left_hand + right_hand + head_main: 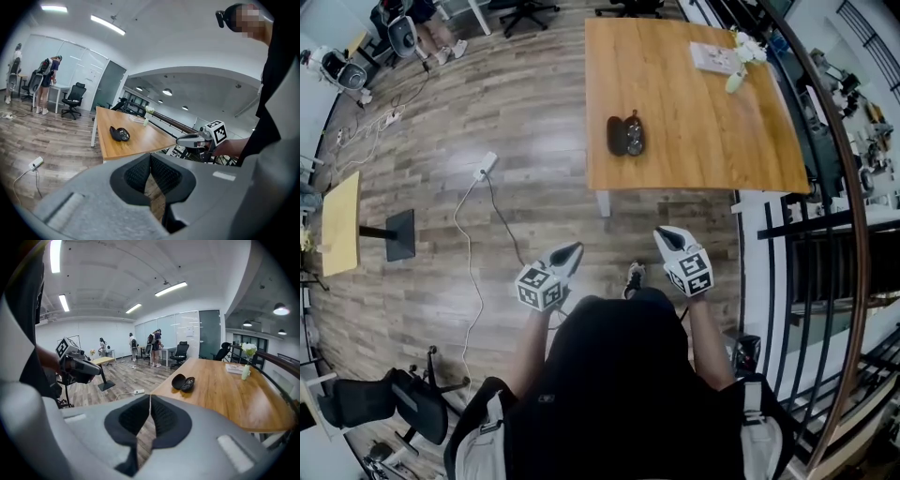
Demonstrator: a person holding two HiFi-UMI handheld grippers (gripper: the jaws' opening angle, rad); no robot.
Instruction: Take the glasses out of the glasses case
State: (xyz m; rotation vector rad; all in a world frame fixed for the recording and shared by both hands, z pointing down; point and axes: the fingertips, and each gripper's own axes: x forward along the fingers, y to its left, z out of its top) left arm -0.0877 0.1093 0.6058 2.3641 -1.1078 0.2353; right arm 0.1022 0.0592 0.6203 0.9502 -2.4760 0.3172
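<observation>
Dark-shirted person (619, 375) stands on the wood-plank floor (516, 94), just short of the light wooden desk (703, 141), with a grey claw held in each hand at waist height. The left claw (574, 248) has its jaws pressed together at the tips, with nothing between them. The right claw (664, 234) is closed the same way and also empty. Both point toward the desk and are well apart from it.

The black oval glasses case (625, 134) lies open on the desk near its left edge. The glasses (635, 137) seem to sit in its right half, though they are too small to make out clearly. At the far right corner are a white booklet (713, 56) and white flowers (741, 52). A white power strip (487, 164) lies on the floor to the left of the desk.
</observation>
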